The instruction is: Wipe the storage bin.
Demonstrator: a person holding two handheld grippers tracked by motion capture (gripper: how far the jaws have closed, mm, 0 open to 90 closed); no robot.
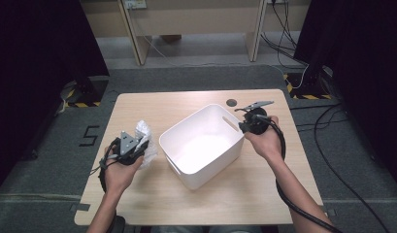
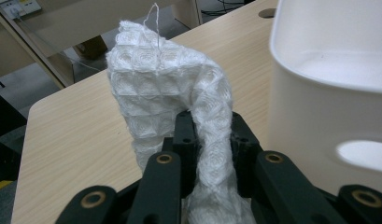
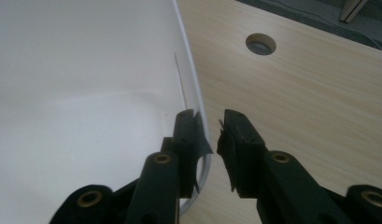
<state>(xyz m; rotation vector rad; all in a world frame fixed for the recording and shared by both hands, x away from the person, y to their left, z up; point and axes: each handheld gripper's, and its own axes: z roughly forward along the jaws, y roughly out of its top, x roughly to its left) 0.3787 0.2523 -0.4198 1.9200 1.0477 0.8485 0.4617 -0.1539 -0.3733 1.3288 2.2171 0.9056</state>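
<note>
Pale wood table [image 1: 152,199], dark curtains either side. White bin [image 1: 202,144] sits mid-table, turned on a diagonal. Left gripper [image 1: 138,141] is clamped on a white cloth [image 2: 179,98], just left of the bin (so the bin lies to its right, close by). Right gripper [image 3: 208,128] straddles the bin's far rim; its outer pad stands clear, not clamped.

surface: wooden table [image 1: 264,194] | on it: white bin [image 1: 202,145]

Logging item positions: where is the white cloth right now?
In the high view, the white cloth is pinched in the left gripper, left of the white bin.
</note>
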